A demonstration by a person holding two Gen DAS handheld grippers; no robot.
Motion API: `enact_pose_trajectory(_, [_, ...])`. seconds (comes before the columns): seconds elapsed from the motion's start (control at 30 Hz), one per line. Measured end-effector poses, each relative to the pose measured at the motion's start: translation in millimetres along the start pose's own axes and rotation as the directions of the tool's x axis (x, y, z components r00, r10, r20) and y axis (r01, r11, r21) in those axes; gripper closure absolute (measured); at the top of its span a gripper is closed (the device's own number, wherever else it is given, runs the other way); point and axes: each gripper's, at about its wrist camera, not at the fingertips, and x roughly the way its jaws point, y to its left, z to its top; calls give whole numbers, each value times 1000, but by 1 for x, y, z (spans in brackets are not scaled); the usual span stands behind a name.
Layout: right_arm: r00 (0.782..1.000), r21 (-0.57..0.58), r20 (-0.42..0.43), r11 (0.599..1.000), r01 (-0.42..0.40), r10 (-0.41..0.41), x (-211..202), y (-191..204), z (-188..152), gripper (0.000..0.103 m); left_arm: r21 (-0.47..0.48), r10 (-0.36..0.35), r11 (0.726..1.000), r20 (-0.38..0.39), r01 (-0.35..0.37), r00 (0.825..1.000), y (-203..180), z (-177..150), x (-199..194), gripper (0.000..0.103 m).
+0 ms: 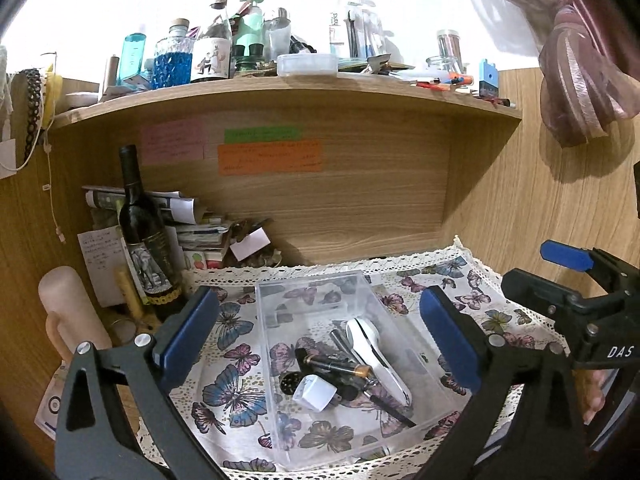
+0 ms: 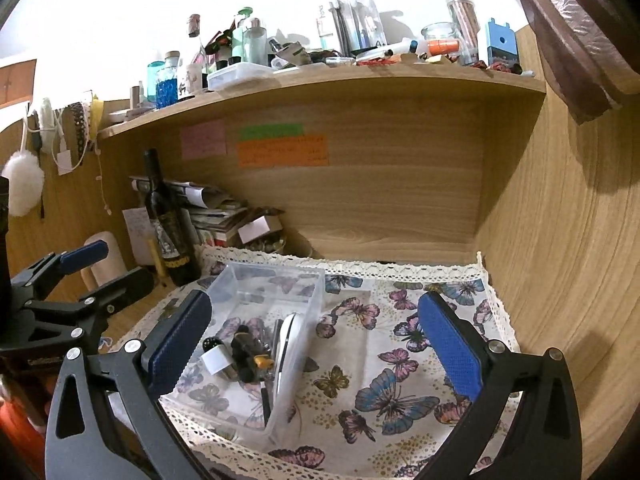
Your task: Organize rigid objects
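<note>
On the butterfly-print cloth (image 2: 380, 380) covering the tabletop sits a clear plastic bin (image 1: 320, 292), and that's where the small rigid stuff has ended up: a long white handheld gadget (image 1: 378, 356), a small white cube-ish plug or cap (image 1: 314, 393), a dark pen-like piece with a brass band (image 1: 340, 366), a black perforated round bit (image 1: 289, 381) and a thin black stick (image 1: 390, 410). Both tools are spread wide with nothing in them; the left tool (image 1: 316, 344) hovers right over the bin, the right tool (image 2: 316, 344) is off to the bin's right over bare cloth. My guess on handling: everything in there looks hard and light, so nothing should squash, but glossy plastic and round barrels tend to roll or squirt out of flat pads. If I were picking the white gadget I'd pinch across its narrow middle, not the rounded end. The pen-ish thing wants a grip square across the barrel. That cube should be the easy one, flat faces. The bin itself looks thin-walled and probably flexes, so I'd pinch a side wall near a corner, or just push it, and it'll likely slide on that cloth. Tall wine bottle (image 1: 140, 224) at the back left is close enough to knock, honestly.
</note>
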Motion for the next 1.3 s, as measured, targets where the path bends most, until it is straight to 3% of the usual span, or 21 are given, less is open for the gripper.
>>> enact_pose_trajectory(1.3, [1000, 46, -22, 999, -2, 3, 5, 2, -3, 0, -5, -15, 1000, -25, 15, 1000, 4, -4, 8, 1])
